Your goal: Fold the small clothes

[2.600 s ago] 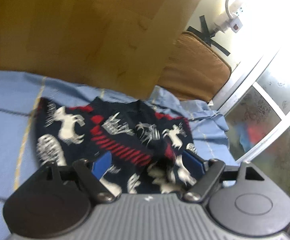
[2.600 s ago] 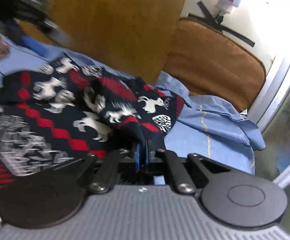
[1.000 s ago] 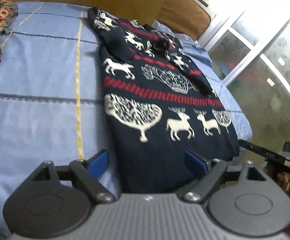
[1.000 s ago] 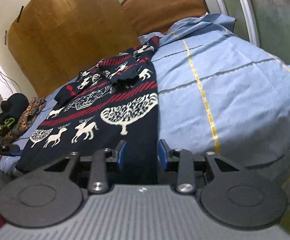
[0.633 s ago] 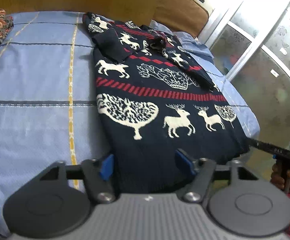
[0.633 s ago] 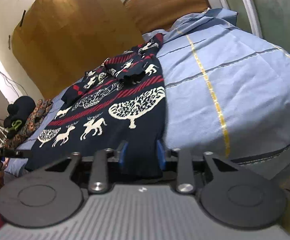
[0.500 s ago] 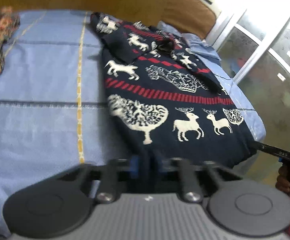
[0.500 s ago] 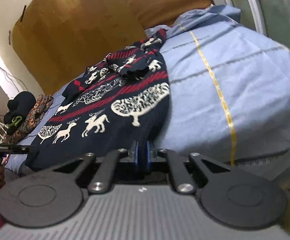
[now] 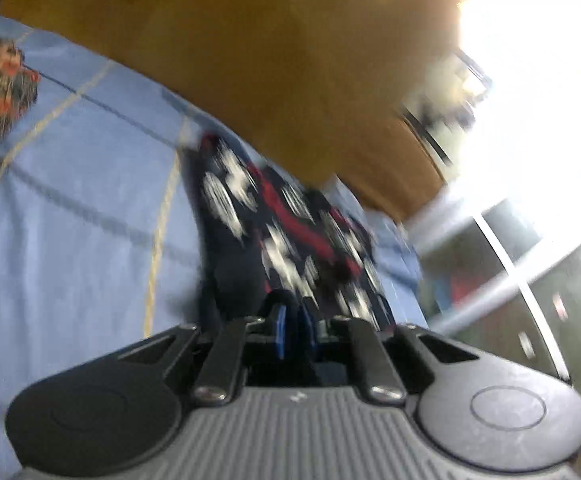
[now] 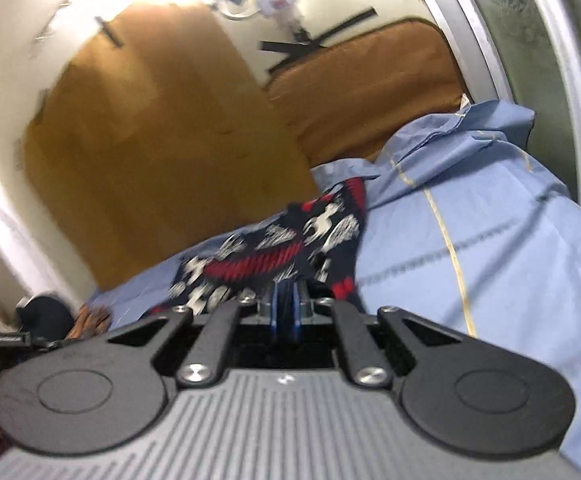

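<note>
left gripper (image 9: pixel 293 330): jaws closed, pinching sweater (image 9: pixel 290 240) hem | right gripper (image 10: pixel 286 312): jaws closed on sweater hem | sweater partly lifted off blue sheet (image 10: pixel 490 248), both views blurred

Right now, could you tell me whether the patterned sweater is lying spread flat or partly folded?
Partly folded: the sweater is bunched, its near edge raised off the blue sheet and pinched in both grippers' shut jaws.

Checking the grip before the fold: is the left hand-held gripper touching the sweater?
Touching. The left wrist view shows the left hand-held gripper with its blue pads closed on the sweater's near edge.
</note>
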### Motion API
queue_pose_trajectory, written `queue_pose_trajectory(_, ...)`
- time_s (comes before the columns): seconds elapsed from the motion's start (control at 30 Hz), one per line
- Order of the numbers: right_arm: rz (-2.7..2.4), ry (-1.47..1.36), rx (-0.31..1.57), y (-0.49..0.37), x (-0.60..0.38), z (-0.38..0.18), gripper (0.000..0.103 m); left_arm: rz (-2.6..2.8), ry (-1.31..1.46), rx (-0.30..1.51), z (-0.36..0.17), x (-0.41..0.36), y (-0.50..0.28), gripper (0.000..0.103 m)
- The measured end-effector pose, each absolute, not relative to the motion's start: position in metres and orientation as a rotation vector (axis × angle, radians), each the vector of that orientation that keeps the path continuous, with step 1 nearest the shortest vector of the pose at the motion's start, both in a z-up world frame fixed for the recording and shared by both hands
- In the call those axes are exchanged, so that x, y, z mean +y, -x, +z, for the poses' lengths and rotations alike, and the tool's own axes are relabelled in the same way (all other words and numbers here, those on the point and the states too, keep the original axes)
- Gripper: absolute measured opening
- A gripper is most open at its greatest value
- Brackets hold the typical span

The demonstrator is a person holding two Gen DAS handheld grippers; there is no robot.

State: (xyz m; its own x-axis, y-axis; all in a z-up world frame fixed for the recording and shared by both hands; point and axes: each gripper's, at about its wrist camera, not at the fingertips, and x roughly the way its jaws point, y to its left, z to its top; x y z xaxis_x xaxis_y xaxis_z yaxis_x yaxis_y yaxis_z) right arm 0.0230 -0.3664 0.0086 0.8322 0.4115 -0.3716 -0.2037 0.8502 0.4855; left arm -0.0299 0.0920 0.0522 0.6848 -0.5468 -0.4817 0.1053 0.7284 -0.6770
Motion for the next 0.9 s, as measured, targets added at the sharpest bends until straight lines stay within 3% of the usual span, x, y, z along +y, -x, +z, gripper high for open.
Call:
queue_pose_trajectory(0.03, 0.301, -0.466, 0.5, -0.046, -0.364, 0.005, 0.011, -0.332, 0.653, 0.724, 0.052, 0.093, 0.015, 0.013)
queue_pose_trajectory(0.1, 0.219, -0.465, 0.514, -0.078, -0.359, -0.005, 0.021, -0.138, 0.574, 0.733, 0.048, 0.089, -0.009, 0.043)
queue_pose_trajectory(0.13, 0.169, -0.451, 0.531, -0.088, -0.357, -0.009, 0.039, -0.082, 0.55, 0.736, 0.047, 0.087, -0.013, 0.046)
queue_pose_trajectory(0.2, 0.113, -0.452, 0.517, -0.09, -0.358, -0.012, 0.048, -0.06, 0.52, 0.687, 0.048, 0.081, -0.008, 0.048)
queue_pose_trajectory(0.37, 0.128, -0.383, 0.352, -0.054, -0.341, -0.007, 0.048, -0.022, 0.245, 0.544, 0.06, 0.03, 0.01, 0.052)
queue_pose_trajectory(0.5, 0.177, -0.245, 0.37, -0.057, -0.302, -0.013, 0.047, -0.056, -0.031, 0.506, 0.054, -0.03, 0.005, 0.065)
queue_pose_trajectory(0.6, 0.159, -0.125, 0.421, -0.067, -0.278, -0.028, 0.048, -0.034, -0.147, 0.551, 0.031, -0.056, -0.009, 0.067)
queue_pose_trajectory(0.67, 0.125, -0.071, 0.481, -0.076, -0.27, -0.043, 0.051, -0.015, -0.148, 0.609, 0.015, -0.057, -0.017, 0.068)
queue_pose_trajectory(0.73, 0.143, -0.076, 0.512, -0.077, -0.27, -0.048, 0.058, -0.009, -0.099, 0.632, 0.002, -0.05, -0.02, 0.075)
queue_pose_trajectory(0.9, 0.164, -0.153, 0.502, -0.07, -0.282, -0.048, 0.058, -0.023, 0.01, 0.666, 0.001, -0.027, -0.024, 0.085)
